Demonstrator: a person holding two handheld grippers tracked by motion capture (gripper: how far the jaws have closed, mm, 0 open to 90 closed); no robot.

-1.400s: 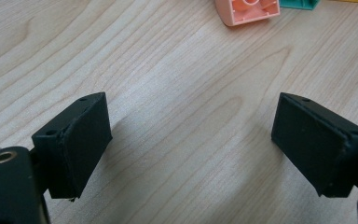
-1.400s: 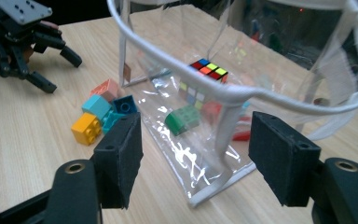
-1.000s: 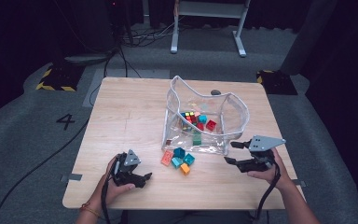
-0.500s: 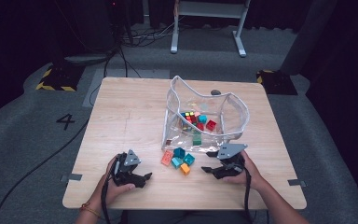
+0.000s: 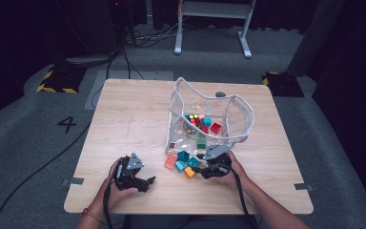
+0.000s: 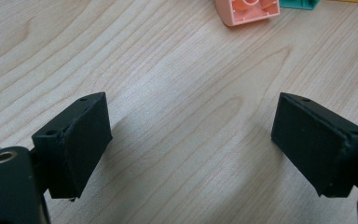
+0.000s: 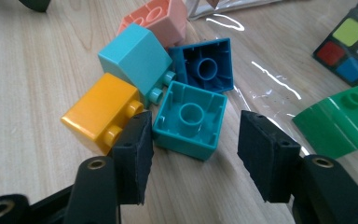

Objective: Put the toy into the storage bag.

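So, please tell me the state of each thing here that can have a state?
left gripper: open, nothing between the jaws, over bare table.
right gripper: open, jaws have just been closing around the teal brick, pads not pressing yet.
teal brick: upside down, hollow side up.
dark blue brick: upside down.
orange brick: lying on its side.
clear bag: open, blocks inside.

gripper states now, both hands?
Left gripper: open, nothing between the jaws, over bare table.
Right gripper: open, jaws just closing around the teal brick, pads not yet pressing it.
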